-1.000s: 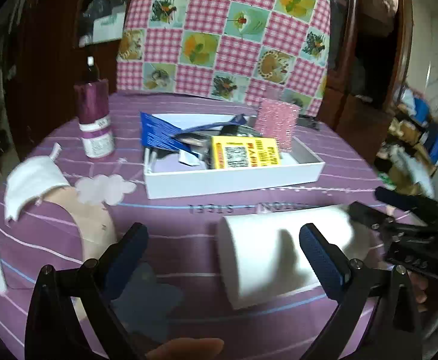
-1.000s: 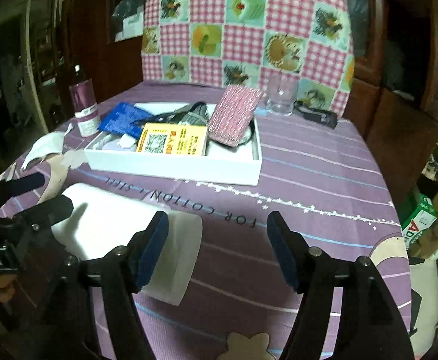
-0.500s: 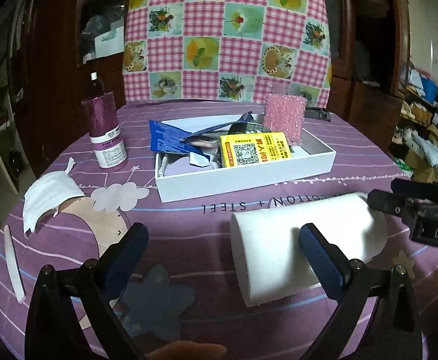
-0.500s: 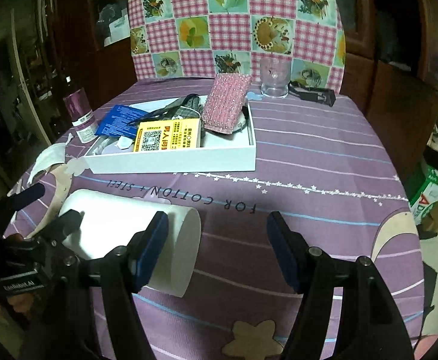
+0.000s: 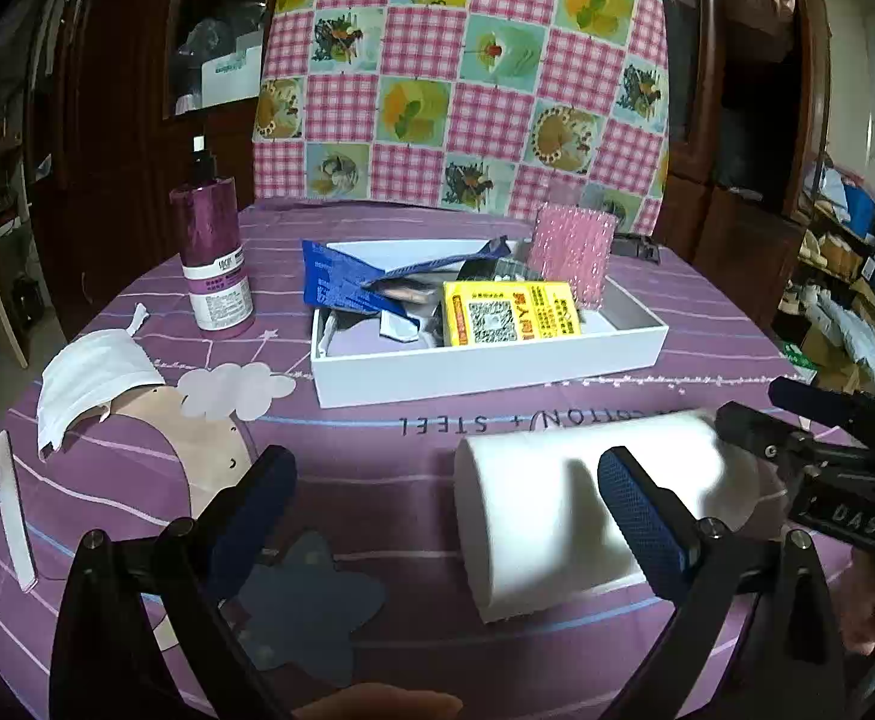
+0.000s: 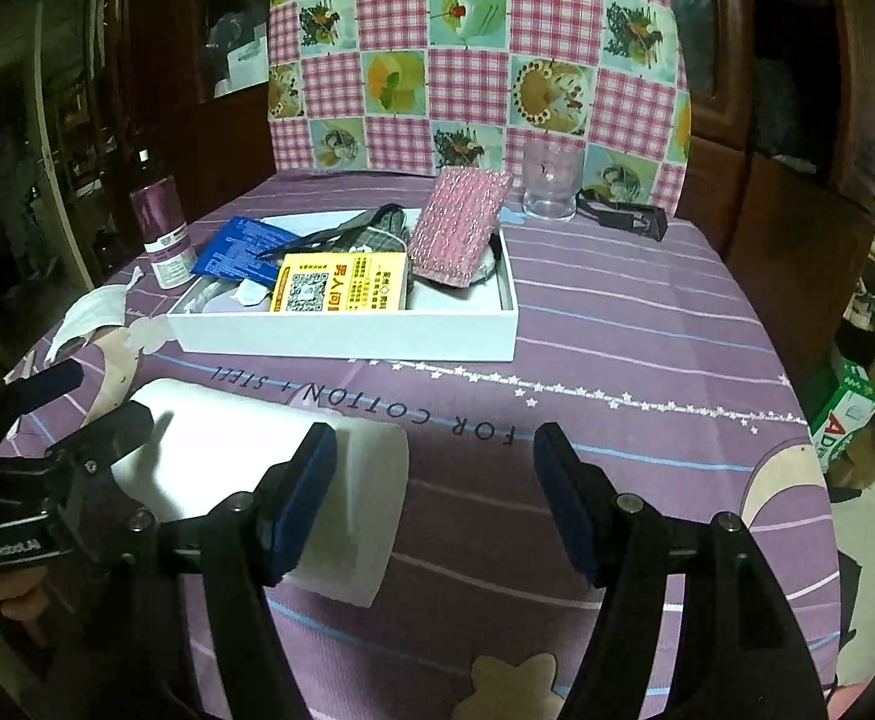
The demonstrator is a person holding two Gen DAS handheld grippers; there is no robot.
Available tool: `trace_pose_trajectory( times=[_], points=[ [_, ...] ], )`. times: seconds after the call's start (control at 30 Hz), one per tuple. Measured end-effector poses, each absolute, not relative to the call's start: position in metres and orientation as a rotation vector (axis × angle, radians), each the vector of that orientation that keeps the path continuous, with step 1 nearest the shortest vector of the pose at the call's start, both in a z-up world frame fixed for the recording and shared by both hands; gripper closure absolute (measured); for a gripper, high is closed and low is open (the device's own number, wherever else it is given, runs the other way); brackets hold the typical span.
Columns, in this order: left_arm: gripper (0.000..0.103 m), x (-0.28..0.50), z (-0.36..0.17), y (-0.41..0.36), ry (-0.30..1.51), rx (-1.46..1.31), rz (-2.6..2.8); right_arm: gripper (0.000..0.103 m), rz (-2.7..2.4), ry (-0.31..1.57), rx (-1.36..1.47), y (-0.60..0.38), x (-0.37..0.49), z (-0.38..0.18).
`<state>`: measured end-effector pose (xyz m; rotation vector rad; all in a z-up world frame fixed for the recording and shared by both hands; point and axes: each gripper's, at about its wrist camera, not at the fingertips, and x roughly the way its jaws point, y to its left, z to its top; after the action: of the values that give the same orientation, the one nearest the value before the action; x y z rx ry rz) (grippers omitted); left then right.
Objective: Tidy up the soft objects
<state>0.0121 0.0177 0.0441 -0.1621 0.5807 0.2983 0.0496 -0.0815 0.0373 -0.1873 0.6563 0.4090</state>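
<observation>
A white paper roll [image 5: 563, 510] lies on its side on the purple tablecloth, also in the right wrist view [image 6: 239, 456]. My left gripper [image 5: 446, 507] is open and empty just short of it, its right finger in front of the roll. My right gripper [image 6: 434, 495] is open and empty at the roll's other end. A white tray [image 5: 497, 363] behind holds a yellow packet [image 5: 506, 312], a blue pouch [image 5: 347, 282] and a pink sparkly pouch [image 5: 572, 252]. A white face mask [image 5: 92, 375] lies at the left.
A purple bottle [image 5: 212, 255] stands left of the tray. A clear glass [image 6: 548, 189] and a black strap [image 6: 623, 213] are at the table's far side. A white strip [image 5: 14, 516] lies near the left edge. A checked chair cover [image 5: 467, 72] rises behind.
Both grippers have lifted and drawn back slightly, so the views show more of the table. The roll has stayed where it was and both grippers have stayed open.
</observation>
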Motion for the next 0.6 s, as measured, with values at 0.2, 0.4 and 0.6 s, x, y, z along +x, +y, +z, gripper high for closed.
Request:
trace_pose_trajectory(
  times=[0.2, 0.4, 0.6],
  points=[
    [0.001, 0.0168, 0.0375, 0.0103, 0.610, -0.121, 0.307, 0.034, 0.396, 0.612, -0.215, -0.0775, 0.0472, 0.0346],
    [0.001, 0.0173, 0.0368, 0.0112, 0.615, -0.127, 0.302, 0.034, 0.402, 0.622, -0.193, -0.0793, 0.0480, 0.0341],
    [0.000, 0.0173, 0.0364, 0.0129, 0.617, -0.131, 0.302, 0.034, 0.405, 0.606, -0.196, -0.0799, 0.0468, 0.0331]
  ],
)
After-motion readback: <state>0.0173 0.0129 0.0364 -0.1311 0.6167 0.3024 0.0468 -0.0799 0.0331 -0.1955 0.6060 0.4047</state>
